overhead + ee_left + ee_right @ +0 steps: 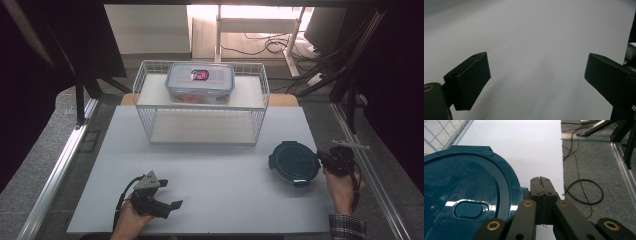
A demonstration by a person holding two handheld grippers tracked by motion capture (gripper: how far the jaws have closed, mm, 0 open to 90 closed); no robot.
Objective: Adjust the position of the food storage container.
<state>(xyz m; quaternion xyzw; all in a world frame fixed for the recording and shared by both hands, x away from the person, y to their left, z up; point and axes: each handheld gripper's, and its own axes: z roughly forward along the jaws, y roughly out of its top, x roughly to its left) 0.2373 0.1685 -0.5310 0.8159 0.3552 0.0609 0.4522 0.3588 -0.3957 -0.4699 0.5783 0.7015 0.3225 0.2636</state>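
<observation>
A round dark teal lid [294, 162] [461, 195] lies flat on the white board [225, 185] at the right. My right gripper [326, 158] [540, 179] is shut, its jaws pressed together right beside the lid's right-hand tab; nothing is visible between them. My left gripper [171, 194] [537, 66] hovers low over the bare board at the front left, jaws wide open and empty. A clear rectangular box [200, 82] with a clipped lid and a red label stands on top of a white wire rack [260, 100] at the back.
The rack's lower shelf [202, 130] holds nothing. The board's right edge [562, 157] runs just past the right gripper, with grey carpet and loose cables [584, 192] beyond. Metal frame rails [55, 170] flank both sides.
</observation>
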